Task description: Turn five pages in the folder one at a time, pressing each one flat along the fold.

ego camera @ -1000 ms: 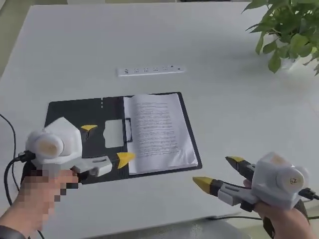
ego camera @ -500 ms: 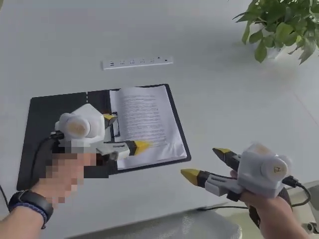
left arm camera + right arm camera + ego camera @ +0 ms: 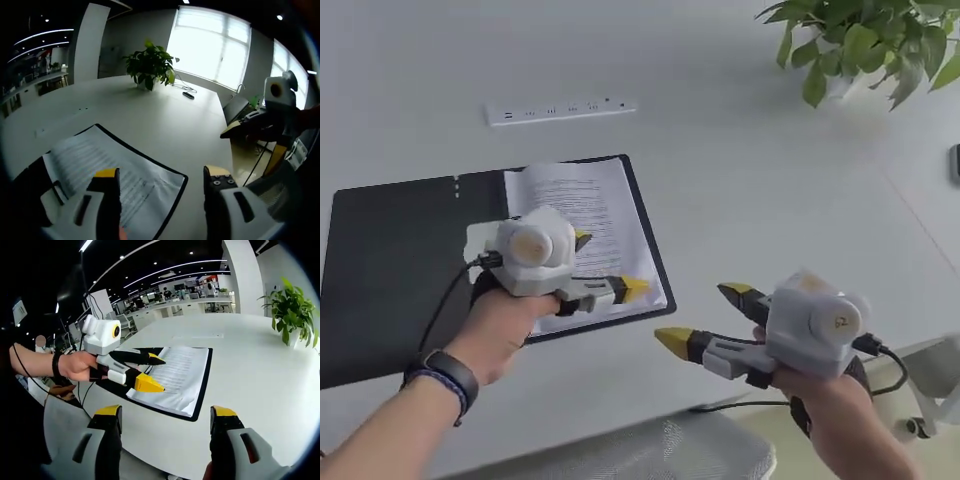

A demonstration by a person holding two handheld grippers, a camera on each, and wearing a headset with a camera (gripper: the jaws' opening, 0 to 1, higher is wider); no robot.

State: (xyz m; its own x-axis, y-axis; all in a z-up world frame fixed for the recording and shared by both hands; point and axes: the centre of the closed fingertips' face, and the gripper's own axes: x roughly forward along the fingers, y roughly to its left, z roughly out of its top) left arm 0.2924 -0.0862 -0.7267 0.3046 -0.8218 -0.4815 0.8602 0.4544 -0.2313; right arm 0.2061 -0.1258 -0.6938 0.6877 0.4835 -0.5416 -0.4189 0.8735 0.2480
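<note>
Both agape — left claw point(image 3: 608, 264) over folder point(image 3: 390, 260) edge, right claw point(image 3: 704, 314) beside.

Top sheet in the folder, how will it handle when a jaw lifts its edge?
Likely floppy: the top sheet is thin printed paper, so it should bend and sag. Probably light; a stack lies beneath, so neighbours may drag along.

An open-plan office: rows of desks point(image 3: 175, 305) stand under long ceiling strip lights point(image 3: 170, 271) beyond the white worktop point(image 3: 740, 200). A potted plant point(image 3: 865, 40) and a power strip point(image 3: 560, 110) sit on it, near a large bright window point(image 3: 210, 45)
</note>
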